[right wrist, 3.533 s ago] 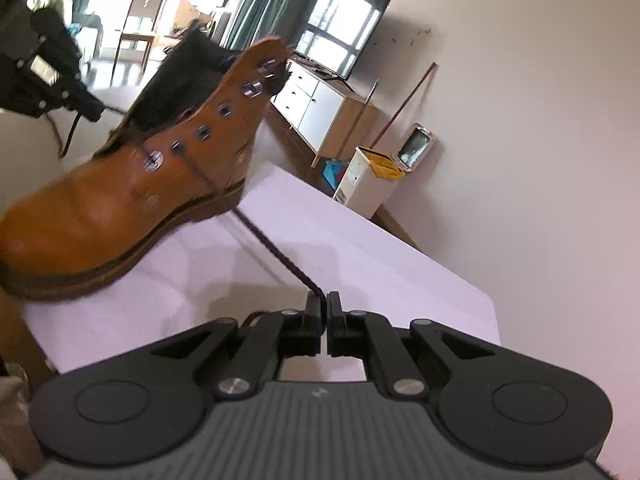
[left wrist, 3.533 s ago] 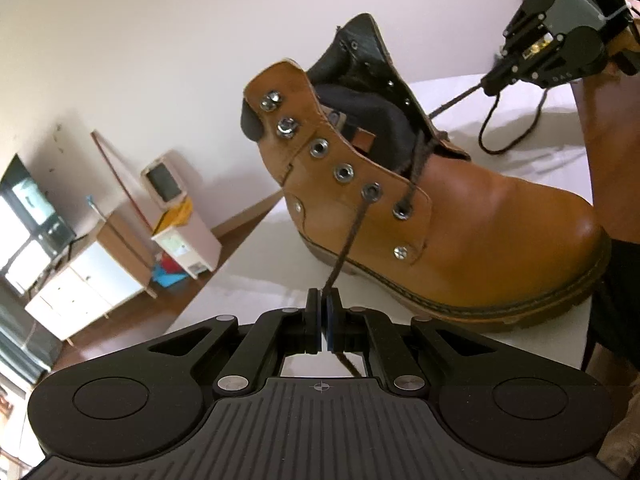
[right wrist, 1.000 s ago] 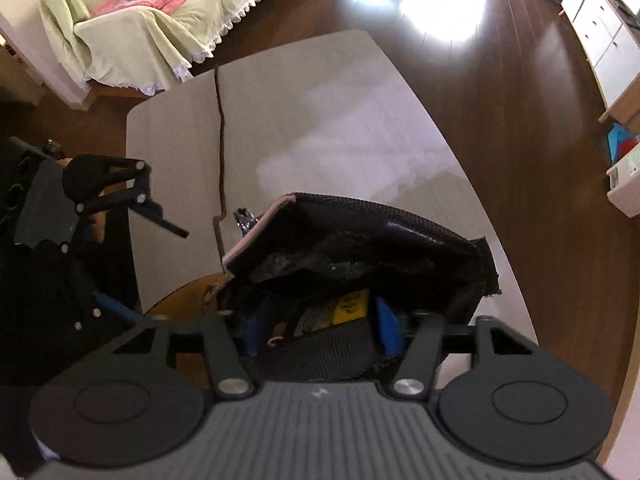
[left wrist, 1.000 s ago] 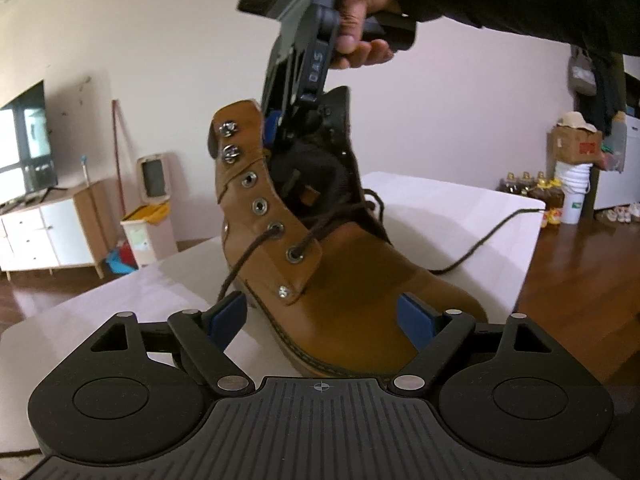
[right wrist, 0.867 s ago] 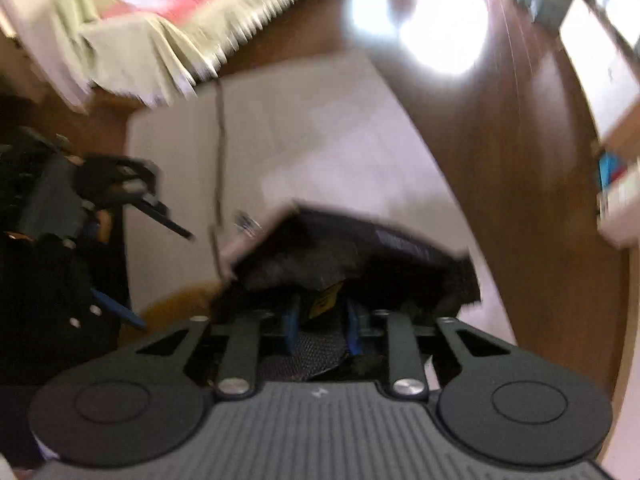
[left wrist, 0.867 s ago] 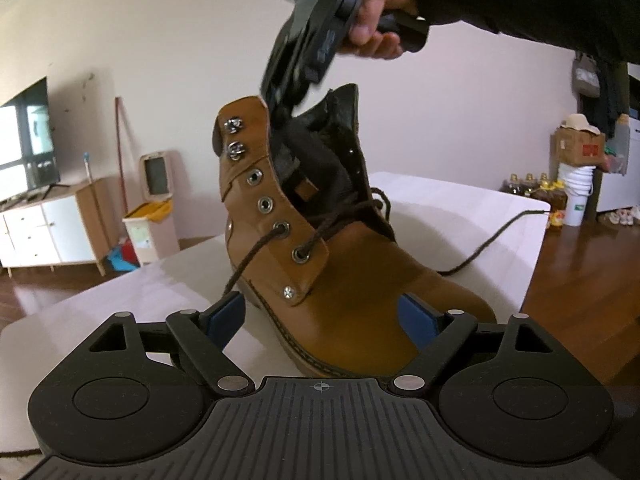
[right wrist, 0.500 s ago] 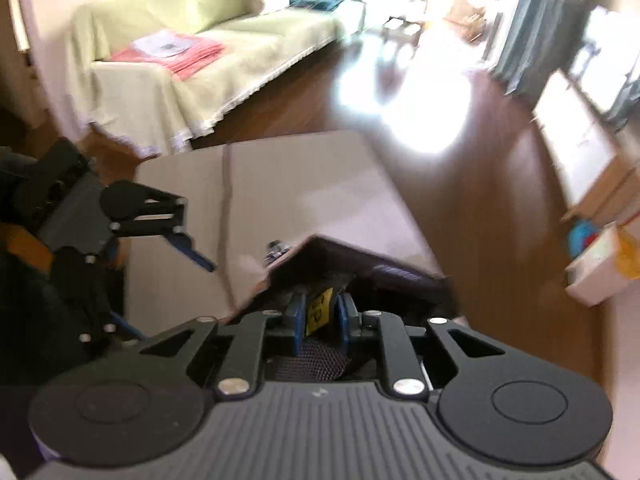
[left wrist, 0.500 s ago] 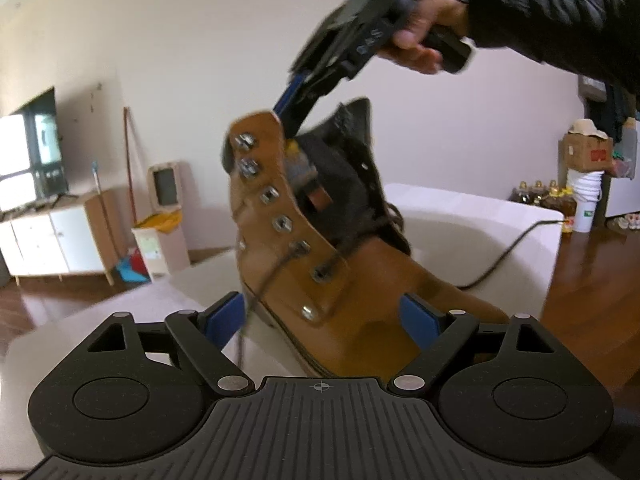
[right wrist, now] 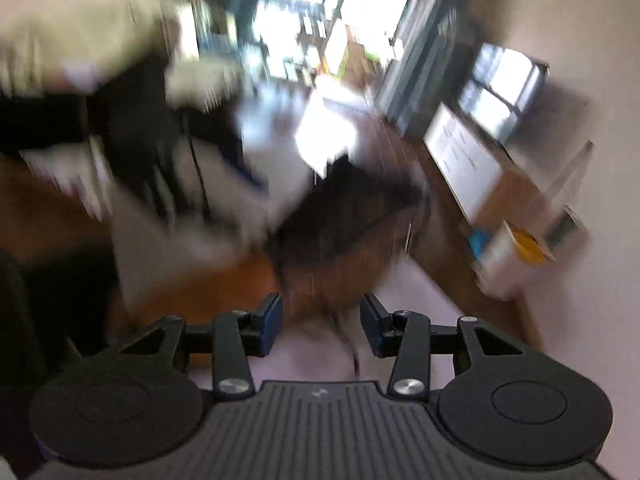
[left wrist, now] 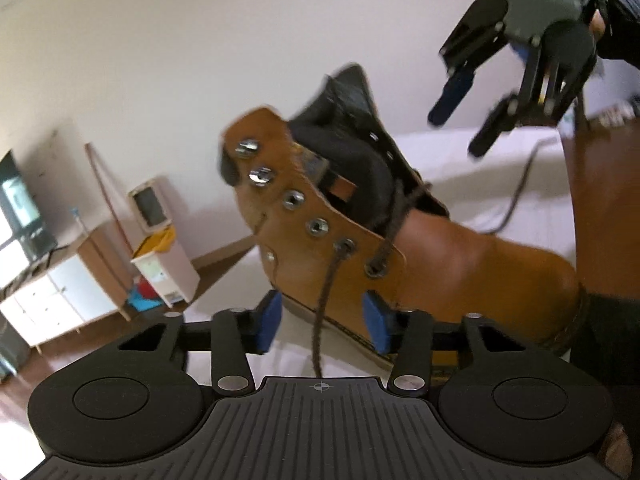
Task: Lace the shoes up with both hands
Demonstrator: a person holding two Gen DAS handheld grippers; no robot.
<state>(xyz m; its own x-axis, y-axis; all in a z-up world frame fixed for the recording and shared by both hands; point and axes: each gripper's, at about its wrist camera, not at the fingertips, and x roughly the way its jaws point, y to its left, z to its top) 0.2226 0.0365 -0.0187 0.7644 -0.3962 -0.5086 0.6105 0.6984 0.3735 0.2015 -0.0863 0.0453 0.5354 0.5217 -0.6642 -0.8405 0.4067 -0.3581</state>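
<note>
Plain white wall (left wrist: 168,60); wood floor (left wrist: 60,350). White cabinet (left wrist: 48,296) with TV (left wrist: 20,208), bin (left wrist: 164,256) beside it. Bright windows (right wrist: 320,12), blurred, in right wrist view.

Blurred frame, right tongs (right wrist: 320,322) at lower centre with blue pads apart, jaws just been opening, nothing gripped, tan boot (right wrist: 320,276) beyond them on pale worktop (right wrist: 316,356), bright windows above
</note>
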